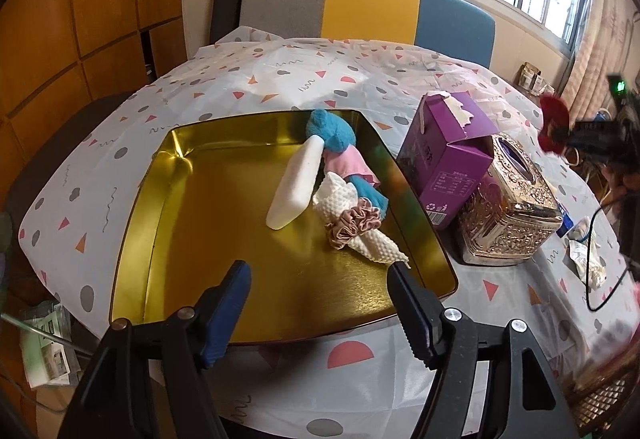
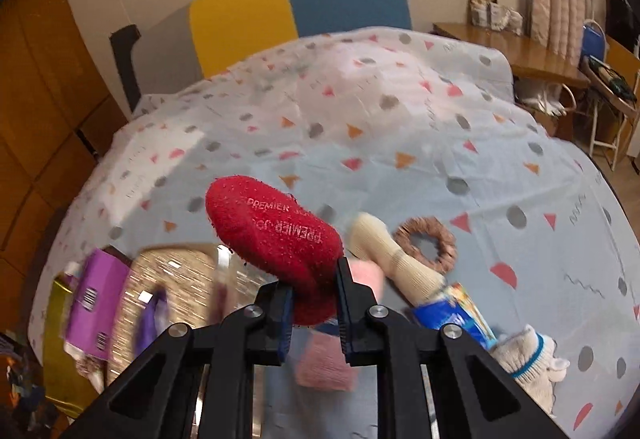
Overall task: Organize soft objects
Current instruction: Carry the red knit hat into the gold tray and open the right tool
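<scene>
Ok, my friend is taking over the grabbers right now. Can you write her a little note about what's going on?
Right gripper: jaws shut on the red sock, held up above the table.
Left gripper: open, empty, over the near end of the gold tray.
Done: sponge, blue sock, scrunchie and white cloth lie in the tray.
Left: drop the red sock in, then fetch the beige sock, pink cloth and glove from the table.

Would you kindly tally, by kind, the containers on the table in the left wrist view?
Gold tray: 1
Purple carton: 1
Ornate metal tissue box: 1
Total: 3
</scene>
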### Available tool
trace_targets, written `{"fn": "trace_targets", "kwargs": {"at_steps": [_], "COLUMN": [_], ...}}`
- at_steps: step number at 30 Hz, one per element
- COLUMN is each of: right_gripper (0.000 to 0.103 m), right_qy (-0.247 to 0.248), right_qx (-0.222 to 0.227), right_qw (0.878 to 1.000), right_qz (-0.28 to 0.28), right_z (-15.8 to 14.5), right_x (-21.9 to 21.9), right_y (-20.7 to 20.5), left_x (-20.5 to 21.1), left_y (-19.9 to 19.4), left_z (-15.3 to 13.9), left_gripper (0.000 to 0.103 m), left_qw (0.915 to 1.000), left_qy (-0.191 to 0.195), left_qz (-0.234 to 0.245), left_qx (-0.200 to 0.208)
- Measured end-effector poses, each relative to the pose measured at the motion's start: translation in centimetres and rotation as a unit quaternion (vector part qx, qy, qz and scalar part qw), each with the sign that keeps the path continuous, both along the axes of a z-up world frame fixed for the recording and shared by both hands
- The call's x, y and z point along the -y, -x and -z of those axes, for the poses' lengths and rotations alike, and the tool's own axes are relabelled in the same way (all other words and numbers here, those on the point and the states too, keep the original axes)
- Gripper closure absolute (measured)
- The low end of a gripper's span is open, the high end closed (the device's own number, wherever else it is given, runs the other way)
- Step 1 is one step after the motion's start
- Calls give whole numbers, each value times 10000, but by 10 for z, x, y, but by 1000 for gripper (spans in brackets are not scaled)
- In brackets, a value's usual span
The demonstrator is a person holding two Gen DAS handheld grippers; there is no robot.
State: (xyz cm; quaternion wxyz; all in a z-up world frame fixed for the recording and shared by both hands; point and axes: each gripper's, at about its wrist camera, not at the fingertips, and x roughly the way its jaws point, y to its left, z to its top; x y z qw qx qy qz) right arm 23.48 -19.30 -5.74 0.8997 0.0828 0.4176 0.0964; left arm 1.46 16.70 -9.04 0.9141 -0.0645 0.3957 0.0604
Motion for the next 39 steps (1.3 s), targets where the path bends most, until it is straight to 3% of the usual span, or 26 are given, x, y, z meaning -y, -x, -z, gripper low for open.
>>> {"fn": "trace_targets", "kwargs": {"at_steps": [5,9,14,20,28,34,39], "right_gripper": [86,86,86,86,86,85,81], "right_qy": [-127,-193,-99,178,851,1237,1416], "right_qx": [403,724,803,544,-216,-645,-650], "right_qw": [9975,9888,9718,9436,9098,9009,9069], "right_qz": [-560,-1291,-2214,-3261,-4057,-4109,-3915], "right_z": [-42,-71,-77,-51,24,65,77], "right_x": [-47,-103,-165,-226,-269,-273,-271], "right_y": [9,31,65,112,141,141,140], "left_x": [-5,-10,-19,-40,-70,-70,-61], "left_y": [2,4,7,11,22,22,22], "left_z": [1,1,2,2,7,8,4], "left_gripper": [31,31,27,27,27,27,27], "left_qw": [10000,9999,9997,9984,9949,9951,9961], "left_qy": [19,44,95,145,156,87,-57], "left_qz": [-63,-118,-234,-530,-993,-982,-864], "left_qx": [20,32,54,116,83,86,164]}}
